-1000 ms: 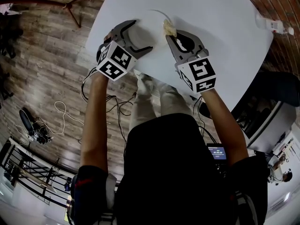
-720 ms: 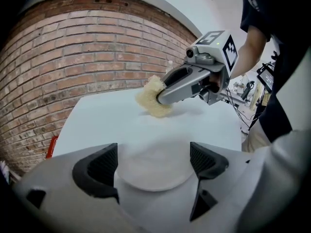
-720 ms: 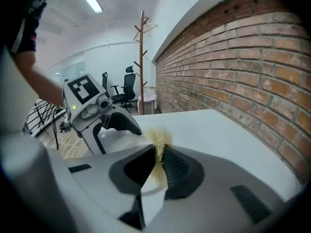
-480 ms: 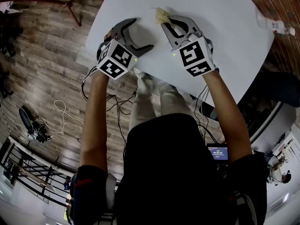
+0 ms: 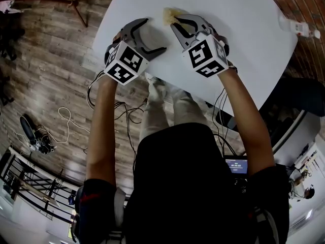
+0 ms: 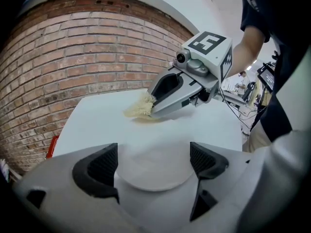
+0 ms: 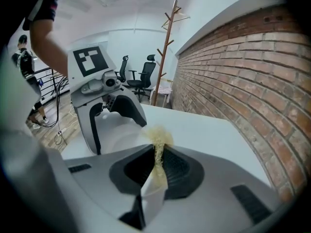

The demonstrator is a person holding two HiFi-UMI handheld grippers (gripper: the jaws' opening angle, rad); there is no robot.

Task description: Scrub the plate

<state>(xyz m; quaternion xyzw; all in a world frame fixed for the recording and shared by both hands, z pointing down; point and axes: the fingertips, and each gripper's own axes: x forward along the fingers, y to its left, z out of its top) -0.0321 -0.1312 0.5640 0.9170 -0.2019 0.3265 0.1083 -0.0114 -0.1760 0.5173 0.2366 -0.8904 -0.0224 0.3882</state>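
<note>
A white plate point(image 5: 148, 34) lies on the white table point(image 5: 238, 39) near its front left edge. My left gripper point(image 5: 155, 34) has one jaw on each side of the plate point(image 6: 150, 152), with the pads against its rim. My right gripper point(image 5: 175, 22) is shut on a pale yellow fibrous scrubber point(image 5: 168, 15). In the left gripper view the scrubber point(image 6: 138, 109) rests on the surface at the plate's far edge. In the right gripper view the tuft point(image 7: 158, 137) sticks out from between the shut jaws, with the left gripper point(image 7: 116, 115) just beyond it.
A small white bottle-like object point(image 5: 295, 27) lies at the table's far right. A brick wall point(image 7: 252, 81) runs along the table's far side. A wooden coat stand point(image 7: 167, 47) and office chairs point(image 7: 141, 76) stand beyond the table. Cables point(image 5: 66, 123) trail over the wooden floor to the left.
My right gripper has carried the scrubber left and farther away, from the plate's right side to its far edge. The left gripper and the plate have stayed put.
</note>
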